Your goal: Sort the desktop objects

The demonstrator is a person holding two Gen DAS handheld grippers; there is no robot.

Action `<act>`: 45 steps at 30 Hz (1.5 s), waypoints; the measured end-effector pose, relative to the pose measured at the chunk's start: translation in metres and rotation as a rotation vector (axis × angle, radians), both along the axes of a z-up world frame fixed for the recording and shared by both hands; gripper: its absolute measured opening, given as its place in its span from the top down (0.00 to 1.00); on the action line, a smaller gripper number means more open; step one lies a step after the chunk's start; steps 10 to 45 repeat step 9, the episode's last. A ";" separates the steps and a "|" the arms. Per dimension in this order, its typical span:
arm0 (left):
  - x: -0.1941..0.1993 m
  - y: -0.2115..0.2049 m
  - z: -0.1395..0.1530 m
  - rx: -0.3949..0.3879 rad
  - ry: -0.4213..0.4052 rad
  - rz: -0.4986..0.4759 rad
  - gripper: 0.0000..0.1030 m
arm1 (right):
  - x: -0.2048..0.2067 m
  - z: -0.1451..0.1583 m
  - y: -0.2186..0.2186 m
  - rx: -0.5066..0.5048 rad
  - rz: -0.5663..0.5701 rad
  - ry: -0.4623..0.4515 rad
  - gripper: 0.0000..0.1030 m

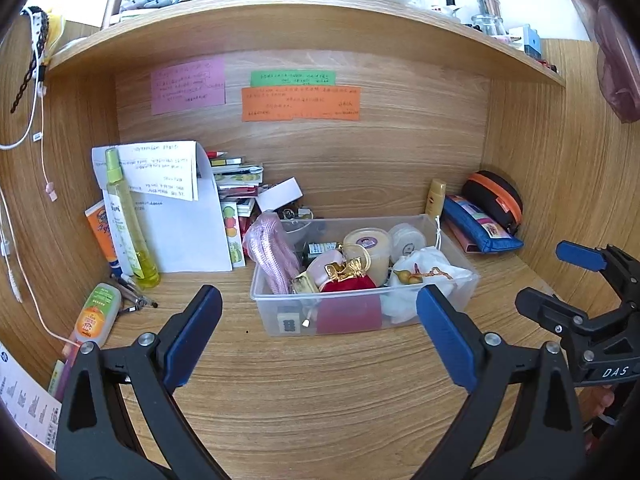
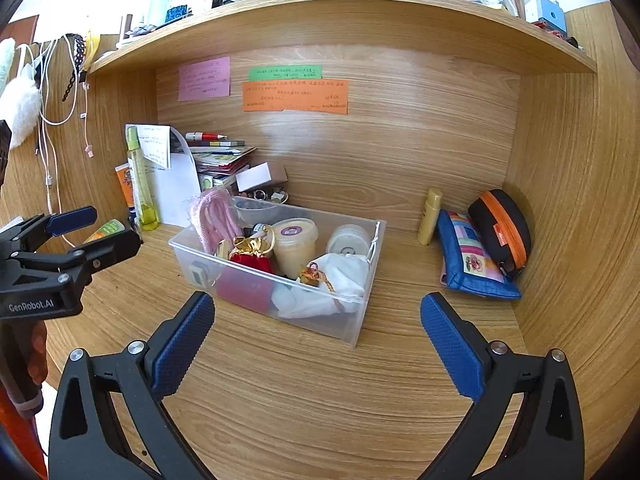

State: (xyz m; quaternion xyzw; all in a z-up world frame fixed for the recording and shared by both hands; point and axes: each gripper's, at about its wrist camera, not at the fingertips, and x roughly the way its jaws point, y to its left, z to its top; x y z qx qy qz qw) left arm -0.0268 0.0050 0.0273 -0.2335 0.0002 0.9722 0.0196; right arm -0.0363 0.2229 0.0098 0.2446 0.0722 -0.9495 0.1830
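Left gripper (image 1: 320, 312) wide apart, holding nothing, touching nothing. Hangs over the bare desk (image 1: 320, 380), with the bin (image 1: 280, 320) just past its tips at 12 o'clock.

Right gripper (image 2: 318, 320) wide apart too, as far as it goes, empty. Also over the desk, bin at 12 o'clock, near corner of the bin between the two blue pads (image 2: 180, 344) but not touching them.

Seen from the left camera, right gripper at 3 o'clock, jaws apart. Seen from the right camera, left gripper at 9 o'clock, jaws apart.

Clear bin in the middle of the desk, full of small things: red pouch (image 1: 348, 282) with gold top, cream jar (image 1: 368, 248), white cloth (image 1: 428, 276), pink cord (image 1: 272, 256).

Left of the bin at 10 o'clock: yellow spray bottle (image 1: 124, 220) standing up, white papers (image 1: 180, 216) leaning behind it, small green-and-orange bottle (image 1: 98, 312) lying flat.

Right of the bin at 2 o'clock: blue pouch (image 1: 480, 228), black case (image 1: 494, 198) with orange zip resting on it, yellow tube (image 1: 436, 198) standing just beside.

Coloured notes (image 1: 300, 102) stuck on the back wall.
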 end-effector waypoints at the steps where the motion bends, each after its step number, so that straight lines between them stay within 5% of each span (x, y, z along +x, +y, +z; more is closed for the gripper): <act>1: 0.000 0.002 0.001 -0.007 0.006 -0.005 0.04 | -0.001 0.000 0.000 -0.001 0.000 -0.002 0.00; 45: -0.004 0.004 0.002 -0.020 0.026 -0.014 0.04 | -0.010 -0.002 -0.001 -0.001 0.001 -0.012 0.00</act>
